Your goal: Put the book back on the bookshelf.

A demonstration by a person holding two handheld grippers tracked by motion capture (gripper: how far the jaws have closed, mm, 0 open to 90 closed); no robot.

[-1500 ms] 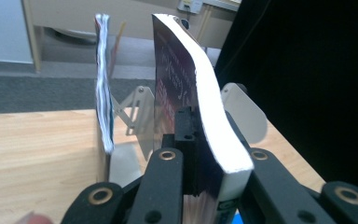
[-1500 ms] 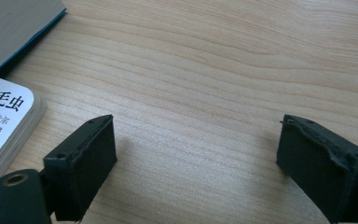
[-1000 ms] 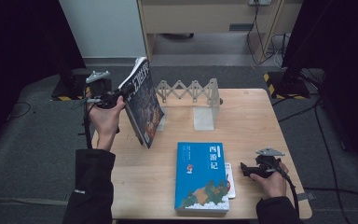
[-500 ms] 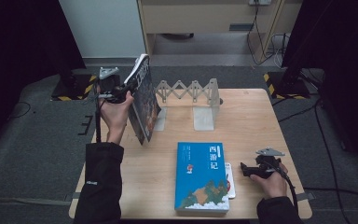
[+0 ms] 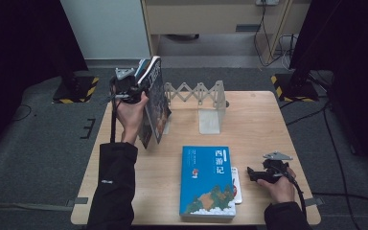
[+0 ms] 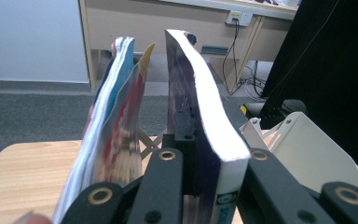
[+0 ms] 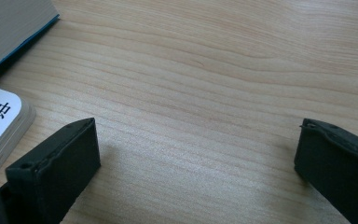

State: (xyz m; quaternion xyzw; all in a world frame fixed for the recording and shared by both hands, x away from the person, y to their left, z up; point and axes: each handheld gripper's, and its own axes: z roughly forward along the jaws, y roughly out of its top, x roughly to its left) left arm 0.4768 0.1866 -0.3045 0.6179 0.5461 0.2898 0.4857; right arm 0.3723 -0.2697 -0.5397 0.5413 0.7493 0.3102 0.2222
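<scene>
One book [image 5: 154, 103] we hold clamped upright in our left gripper [image 5: 127, 88], near the rack [image 5: 196, 93] at the worktop's [image 5: 258, 124] far edge. Our right gripper [image 5: 261, 173] rests wide open and empty; the blue book [image 5: 207, 184] is not yet shelved.

The high view looks forward and down from above the person's side onto the whole wooden table [image 5: 263, 120], with grey floor and a cabinet beyond. The left gripper view rides close behind the dark book [image 6: 200, 140] (also seen at the high view's left [image 5: 155, 103]), facing the cabinet. The right gripper view looks steeply down, very near the tabletop [image 7: 205, 84], catching the blue book's edge [image 7: 14, 28].
</scene>
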